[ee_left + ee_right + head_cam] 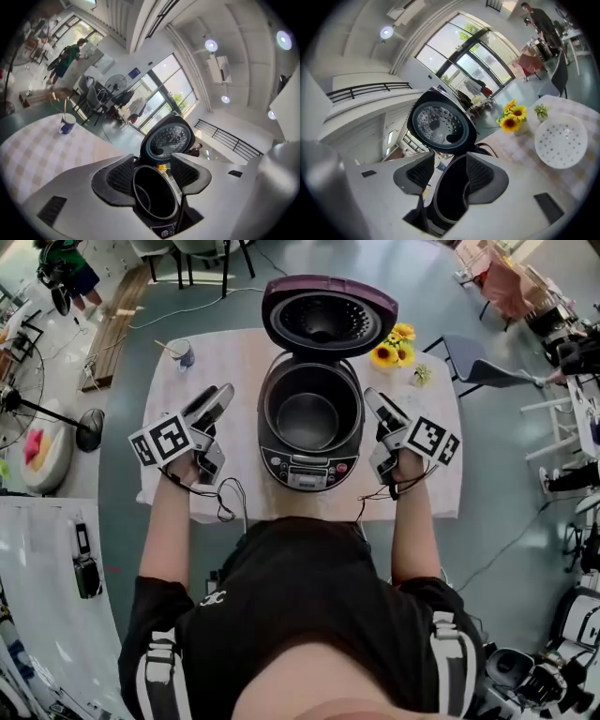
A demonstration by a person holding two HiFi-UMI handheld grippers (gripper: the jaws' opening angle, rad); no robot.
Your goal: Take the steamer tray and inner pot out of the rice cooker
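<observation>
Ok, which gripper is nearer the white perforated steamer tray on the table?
Right. The right gripper stands right of the dark rice cooker, where the white perforated steamer tray lies; the left gripper is across the cooker.

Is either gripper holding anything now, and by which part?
Nothing is held: left gripper and right gripper both stand open, empty, flanking the rice cooker.

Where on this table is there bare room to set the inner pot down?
Left of the rice cooker: bare tablecloth between the cup and the left gripper. The right side is crowded: sunflowers, a small plant and the steamer tray sit there.
</observation>
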